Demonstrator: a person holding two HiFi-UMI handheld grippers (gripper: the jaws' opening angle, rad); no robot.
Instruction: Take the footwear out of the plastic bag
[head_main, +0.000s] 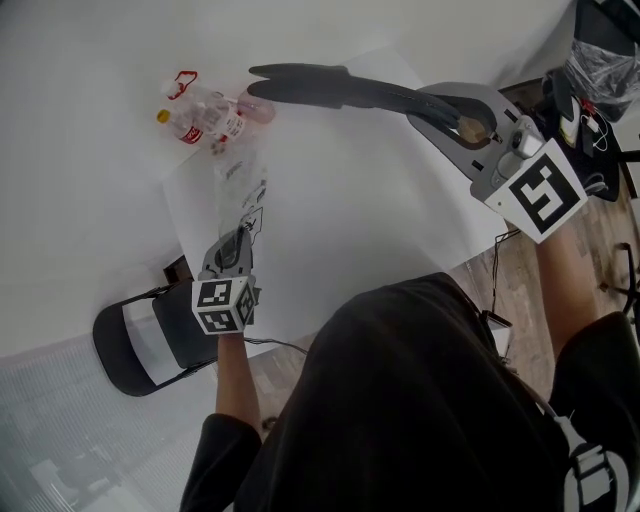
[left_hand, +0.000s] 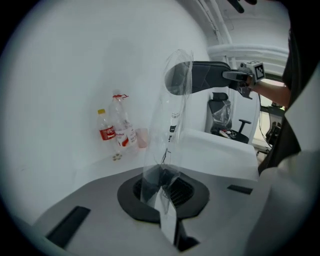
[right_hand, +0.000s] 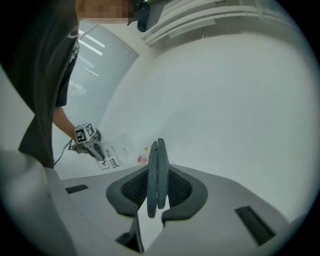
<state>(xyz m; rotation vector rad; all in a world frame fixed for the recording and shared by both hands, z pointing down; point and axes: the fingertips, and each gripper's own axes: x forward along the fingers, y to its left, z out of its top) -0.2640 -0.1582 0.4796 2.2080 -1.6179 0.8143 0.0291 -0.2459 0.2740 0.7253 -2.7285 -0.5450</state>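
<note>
Folding chair (head_main: 140, 345): stands off the tabletop (head_main: 80, 200) edge, below and just left of the left tongs; no part in the task.
Left tongs (head_main: 240, 235): pinched tight on the near end of the clear plastic bag (head_main: 243, 185), its film gathered between the jaws. This looks like an anchor, so that the bag stays put while the other end is worked.
Plastic bag: runs from the left tongs forward over the tabletop and, in the left gripper view, stands up slack and empty-looking along most of its length.
Bottles (head_main: 200, 120): a small cluster beyond the far end of the bag, well ahead of the left tongs, apart from the work.
Footwear (head_main: 340, 88): two flat dark-grey soles pressed face to face, reaching leftward from the right tongs, held in the air. The toe end lies near the bag's far mouth; whether it has fully cleared the film I cannot tell.
Right tongs (head_main: 428, 106): part-way closed, clamping both soles together at the heel end, well right of the left tongs. The pull seems nearly done.
</note>
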